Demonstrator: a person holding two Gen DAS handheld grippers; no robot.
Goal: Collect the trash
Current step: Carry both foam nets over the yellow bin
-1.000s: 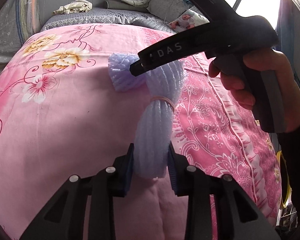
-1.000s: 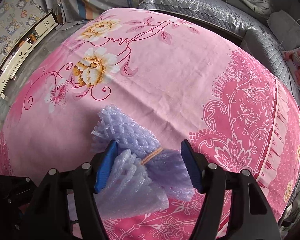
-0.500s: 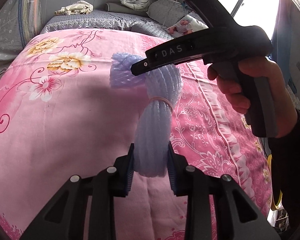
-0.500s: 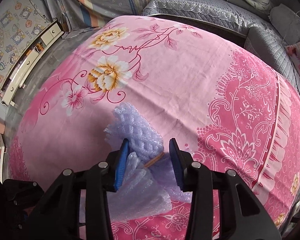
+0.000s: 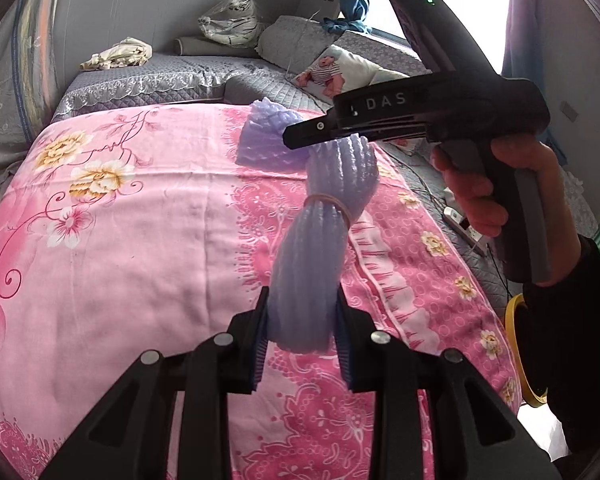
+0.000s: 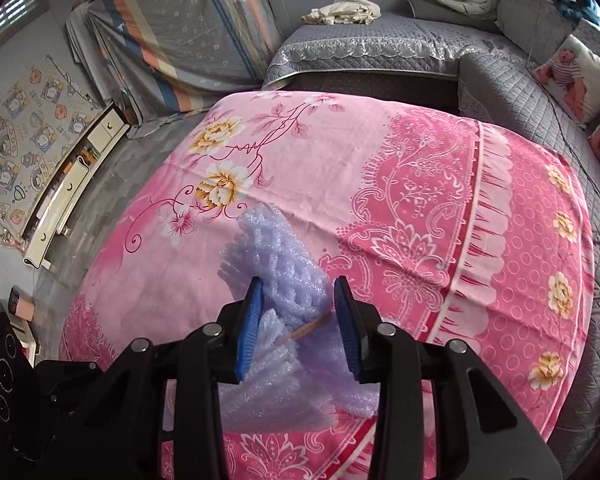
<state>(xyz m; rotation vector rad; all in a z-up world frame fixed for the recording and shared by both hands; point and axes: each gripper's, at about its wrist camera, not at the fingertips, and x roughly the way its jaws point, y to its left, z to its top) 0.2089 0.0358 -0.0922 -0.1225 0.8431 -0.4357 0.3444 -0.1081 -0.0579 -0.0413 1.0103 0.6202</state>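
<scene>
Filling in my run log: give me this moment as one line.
object: purple foam net bundle, rubber-banded, above pink floral bedsheet | left gripper: shut on one end | right gripper: closing around other end

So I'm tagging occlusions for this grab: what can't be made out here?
- Left wrist view: right gripper fingertips, hidden behind the purple foam net bundle.
- Right wrist view: the bundle's near end, covered by the gripper's own frame.
- Left wrist view: yellow ring, partly hidden by the sleeve.
- Neither view shows any bin.
</scene>
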